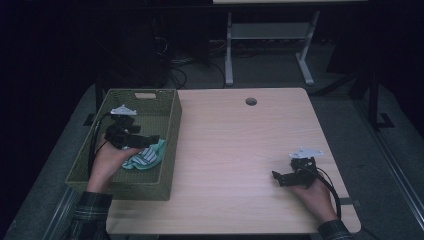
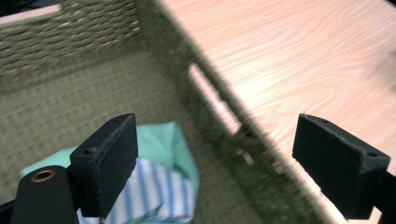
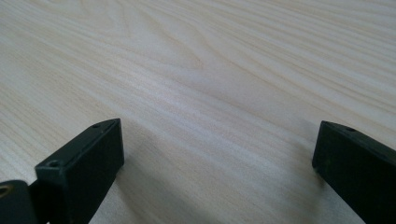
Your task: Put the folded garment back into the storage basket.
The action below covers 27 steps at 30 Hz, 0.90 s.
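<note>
Your forearms come in low, and the desk (image 1: 240, 150) lies bare between them. Woven basket (image 1: 165, 150) at its left edge holds the crumpled green-and-white striped cloth (image 1: 147, 157), too bunched to show a long axis. Left tool (image 1: 150, 139) hovers wide just above it, likely having let go. Right tool (image 1: 276, 176) rests wide, well apart.

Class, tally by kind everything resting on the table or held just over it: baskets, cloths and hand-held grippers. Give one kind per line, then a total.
Woven basket: 1
Green and striped cloth in the basket: 1
Grippers: 2, the left gripper over the cloth, the right gripper over the bare table
Total: 4
</note>
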{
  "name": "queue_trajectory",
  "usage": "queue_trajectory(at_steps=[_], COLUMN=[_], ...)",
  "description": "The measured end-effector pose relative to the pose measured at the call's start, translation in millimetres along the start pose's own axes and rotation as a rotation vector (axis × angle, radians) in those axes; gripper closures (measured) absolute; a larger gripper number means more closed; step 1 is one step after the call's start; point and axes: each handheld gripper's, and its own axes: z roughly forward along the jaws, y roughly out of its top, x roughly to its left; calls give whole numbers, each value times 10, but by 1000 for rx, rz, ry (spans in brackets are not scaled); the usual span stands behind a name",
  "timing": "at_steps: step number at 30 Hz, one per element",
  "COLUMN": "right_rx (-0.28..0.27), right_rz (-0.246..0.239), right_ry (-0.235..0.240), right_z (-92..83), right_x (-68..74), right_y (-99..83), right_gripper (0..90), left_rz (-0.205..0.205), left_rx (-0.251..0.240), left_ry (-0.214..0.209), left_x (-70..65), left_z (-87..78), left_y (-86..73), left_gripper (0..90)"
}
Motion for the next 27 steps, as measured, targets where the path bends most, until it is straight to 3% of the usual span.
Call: queue_trajectory(at_steps=[14,27], right_rx=[0,-1], right_rz=[-1,-1], right_ry=[0,0], right_z=[0,1], right_x=[-1,-1], right_y=[0,0], right_gripper=[16,16], left_rz=[81,157], left_rx=[-41,-33], left_ry=[-95,-175], left_x=[-570,-1147], left_z=[253,655], left_y=[155,122], left_gripper=[138,139])
